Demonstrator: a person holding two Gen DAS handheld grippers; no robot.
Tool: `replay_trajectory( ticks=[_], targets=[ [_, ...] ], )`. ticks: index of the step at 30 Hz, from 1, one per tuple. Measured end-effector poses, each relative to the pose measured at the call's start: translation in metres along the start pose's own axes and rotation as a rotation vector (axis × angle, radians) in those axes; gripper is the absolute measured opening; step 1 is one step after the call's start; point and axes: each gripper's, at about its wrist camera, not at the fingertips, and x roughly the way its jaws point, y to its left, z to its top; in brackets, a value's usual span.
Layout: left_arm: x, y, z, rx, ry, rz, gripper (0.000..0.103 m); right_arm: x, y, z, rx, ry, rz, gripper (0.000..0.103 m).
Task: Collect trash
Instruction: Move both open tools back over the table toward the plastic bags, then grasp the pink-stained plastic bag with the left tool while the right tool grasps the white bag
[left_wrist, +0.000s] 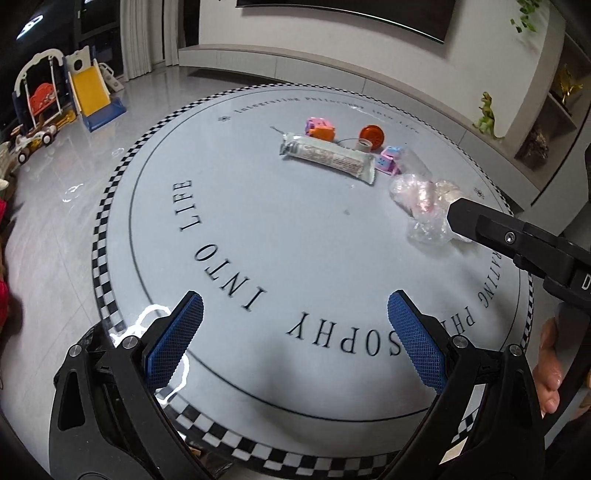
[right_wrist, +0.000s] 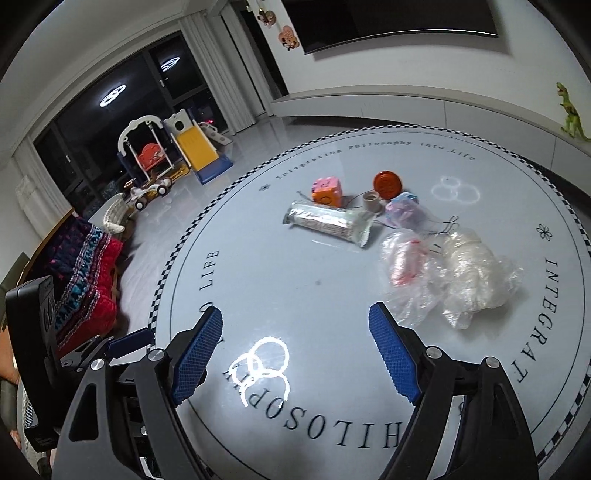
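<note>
Your right tongs (right_wrist: 295, 347) stood apart with nothing between the blue pads (right_wrist: 393, 363), hanging over the near part of the round table (right_wrist: 258, 266), tilted down toward it. Your left tongs (left_wrist: 295, 341) were likewise spread and empty, over the lettering on the table's near side.

Just ahead of the right tongs, to their right, lay the crumpled clear plastic (right_wrist: 448, 275), two or three wads lying against one another. From the left camera the tip of the right tongs showed in front of that heap (left_wrist: 424, 201); whether it touched, I could not tell. Beyond the plastic lay the long silver wrapper (right_wrist: 327, 219), flat on the table, and behind it the toys: an orange-and-pink cube (right_wrist: 327, 190), an orange disc (right_wrist: 386, 183), a small beige cup (right_wrist: 371, 202) and a pastel block (right_wrist: 400, 210).

The plastic looked like the right hand's nearest piece. To take it well, you needed to bring the pads down astride the thickest wad, low to the table, and close fully, since thin film slips and springs back. A loose tail could have dragged its neighbour along. The wrapper seemed fair work for the left hand, gripped by one end. The toys were probably not trash and best left alone.
</note>
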Motion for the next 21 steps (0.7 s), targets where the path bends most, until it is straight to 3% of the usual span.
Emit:
replay_trajectory(
  ticks=[12,21],
  targets=[
    [0.056,-0.076,0.046,0.087,0.038,-0.086,0.097,0.001,-0.094,0.018,0.096,-0.022,-0.137,0.084],
    [0.088,-0.097,0.065,0.096,0.065,-0.122,0.097,0.021,-0.143,0.030,0.136,0.006,-0.243,0.084]
  ],
)
